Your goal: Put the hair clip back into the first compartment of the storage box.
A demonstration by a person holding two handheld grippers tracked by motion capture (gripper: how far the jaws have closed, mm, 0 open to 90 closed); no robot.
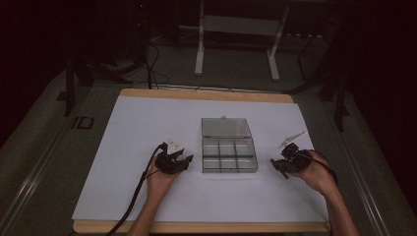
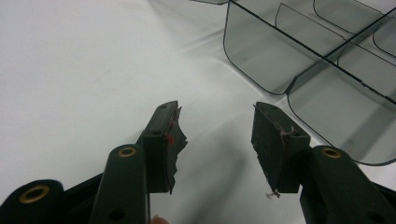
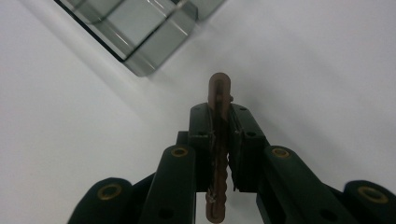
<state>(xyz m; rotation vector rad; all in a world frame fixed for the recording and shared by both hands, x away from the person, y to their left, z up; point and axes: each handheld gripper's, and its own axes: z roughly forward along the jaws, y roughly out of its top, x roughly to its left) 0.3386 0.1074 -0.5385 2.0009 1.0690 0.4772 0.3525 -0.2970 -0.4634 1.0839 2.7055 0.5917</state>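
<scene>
Smoked clear plastic: the box [image 1: 229, 155] sits mid-table on the white mat [image 1: 123, 147], its lid [image 1: 225, 127] swung fully back and lying flat on the far side. That leaves every compartment open from above, which I judge is the point of the layout. The compartments look empty in the high view, though the light is dim and I cannot rule out something small.

My right gripper [image 3: 223, 109] is clamped on a brownish ribbed plug [image 3: 220, 140]. It is pinched lengthwise between the jaws, its rounded tip standing out past them and its tail running back toward the hand. Held this way the tip leads, so it can be lowered into a cell without the jaws fouling the dividers. In the high view that gripper [image 1: 287, 162] rests low, just right of the box and apart from it. The right gripper view has a corner of the box [image 3: 140, 32] ahead and to the left.

My left gripper [image 2: 215, 140] is spread wide with nothing between the jaws; the pads [image 2: 275, 144] are worn and frayed. It lies near the box's left wall [image 2: 261, 56], not touching. In the high view it [image 1: 183, 161] points at that wall. I judge it is stationed there to steady the box if the plug nudges it.

Assessment: plug in hand, not yet in a cell. The box is light and unrestrained; it could slide.
</scene>
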